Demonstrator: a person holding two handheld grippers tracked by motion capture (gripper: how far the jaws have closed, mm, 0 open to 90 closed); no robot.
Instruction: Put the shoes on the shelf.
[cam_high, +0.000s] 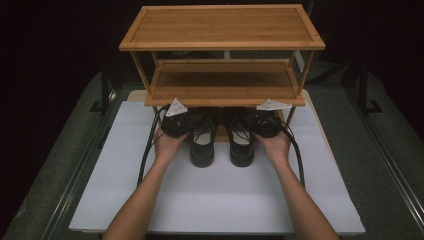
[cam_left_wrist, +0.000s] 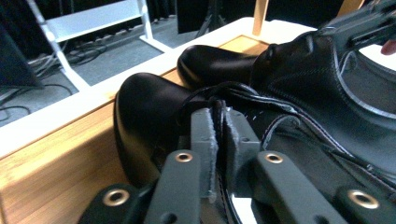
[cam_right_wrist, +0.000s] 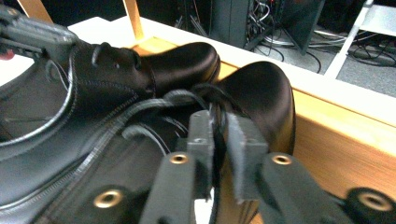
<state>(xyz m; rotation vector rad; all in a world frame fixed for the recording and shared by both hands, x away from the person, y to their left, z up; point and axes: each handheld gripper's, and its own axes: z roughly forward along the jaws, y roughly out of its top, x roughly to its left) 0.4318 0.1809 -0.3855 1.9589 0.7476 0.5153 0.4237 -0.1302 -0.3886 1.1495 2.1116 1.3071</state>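
Your left gripper (cam_high: 186, 131) has its fingers (cam_left_wrist: 204, 144) nearly together on the upper edge of the left black shoe (cam_high: 202, 145), with a thin slit between the pads where the leather and lace sit. Your right gripper (cam_high: 256, 129) pinches the right black shoe (cam_high: 241, 145) the same way, fingers (cam_right_wrist: 201, 147) close on its edge. Both shoes stand side by side on the white table (cam_high: 220, 195), toes tucked under the wooden shoe rack's (cam_high: 222, 27) lower shelf (cam_high: 222, 80).

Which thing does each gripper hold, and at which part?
Left gripper: left shoe, by its upper edge. Right gripper: right shoe, likewise.
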